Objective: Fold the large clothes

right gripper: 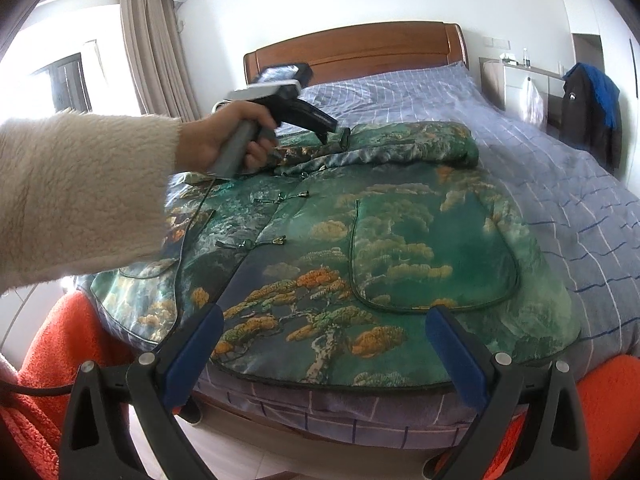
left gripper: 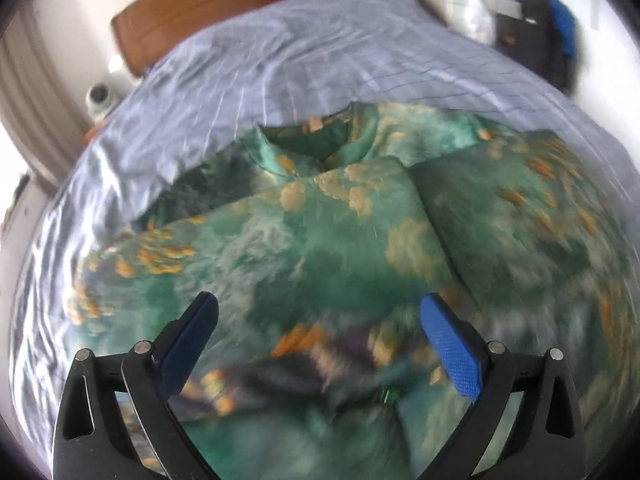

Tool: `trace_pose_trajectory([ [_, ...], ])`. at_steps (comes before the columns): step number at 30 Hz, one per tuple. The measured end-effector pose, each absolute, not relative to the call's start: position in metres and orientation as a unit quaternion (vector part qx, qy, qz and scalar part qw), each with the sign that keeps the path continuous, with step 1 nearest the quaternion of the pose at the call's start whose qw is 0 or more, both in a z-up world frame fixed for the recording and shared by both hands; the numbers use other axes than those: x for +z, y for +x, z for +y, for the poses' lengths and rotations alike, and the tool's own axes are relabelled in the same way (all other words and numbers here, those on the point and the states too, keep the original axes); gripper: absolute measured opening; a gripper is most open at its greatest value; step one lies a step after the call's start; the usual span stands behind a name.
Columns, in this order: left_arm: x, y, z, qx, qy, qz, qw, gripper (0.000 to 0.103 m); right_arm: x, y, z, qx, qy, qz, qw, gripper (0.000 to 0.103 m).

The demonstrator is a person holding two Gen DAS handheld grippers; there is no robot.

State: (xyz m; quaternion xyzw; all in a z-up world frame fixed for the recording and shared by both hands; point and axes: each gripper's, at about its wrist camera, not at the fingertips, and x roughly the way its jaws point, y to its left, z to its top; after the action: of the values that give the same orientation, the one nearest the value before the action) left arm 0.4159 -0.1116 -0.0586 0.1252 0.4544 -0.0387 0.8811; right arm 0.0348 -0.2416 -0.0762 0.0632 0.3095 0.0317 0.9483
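A green satin jacket (right gripper: 400,248) printed with pine trees and clouds lies front up on the bed, hem toward the foot. It has knot buttons and a patch pocket (right gripper: 432,248). One sleeve (right gripper: 404,144) is folded across the chest. A hand in a cream fleece sleeve holds my left gripper (right gripper: 334,134) near the collar end. In the blurred left wrist view, the left gripper (left gripper: 319,304) is open above the jacket (left gripper: 340,240), with nothing between its blue pads. My right gripper (right gripper: 325,314) stands open over the hem, holding nothing.
The bed carries a blue-grey checked sheet (right gripper: 540,184) and has a wooden headboard (right gripper: 360,48). A chair draped with dark and blue clothes (right gripper: 592,108) stands at the right. Curtains (right gripper: 152,52) and a window are at the left. Orange fleece fabric (right gripper: 608,400) fills the lower corners.
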Motion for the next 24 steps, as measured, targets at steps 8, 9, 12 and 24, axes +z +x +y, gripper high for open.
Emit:
trace_pose_trajectory([
  [8, -0.033, 0.302, -0.078, -0.104, 0.324, 0.445, 0.829, 0.101, -0.076, 0.034, -0.231, 0.04, 0.044, 0.306, 0.95, 0.1],
  [9, -0.028, 0.275, -0.068, -0.124, 0.34, 0.452, 0.815, 0.101, -0.075, 0.034, -0.23, 0.04, 0.039, 0.303, 0.951, 0.1],
  [12, -0.015, 0.217, -0.048, -0.172, 0.361, 0.48, 0.78, 0.101, -0.075, 0.033, -0.226, 0.042, 0.031, 0.299, 0.953, 0.1],
  [24, -0.011, 0.126, -0.042, -0.2, 0.107, 0.497, 0.838, 0.101, -0.078, 0.041, -0.222, 0.041, 0.028, 0.309, 0.95, 0.1],
])
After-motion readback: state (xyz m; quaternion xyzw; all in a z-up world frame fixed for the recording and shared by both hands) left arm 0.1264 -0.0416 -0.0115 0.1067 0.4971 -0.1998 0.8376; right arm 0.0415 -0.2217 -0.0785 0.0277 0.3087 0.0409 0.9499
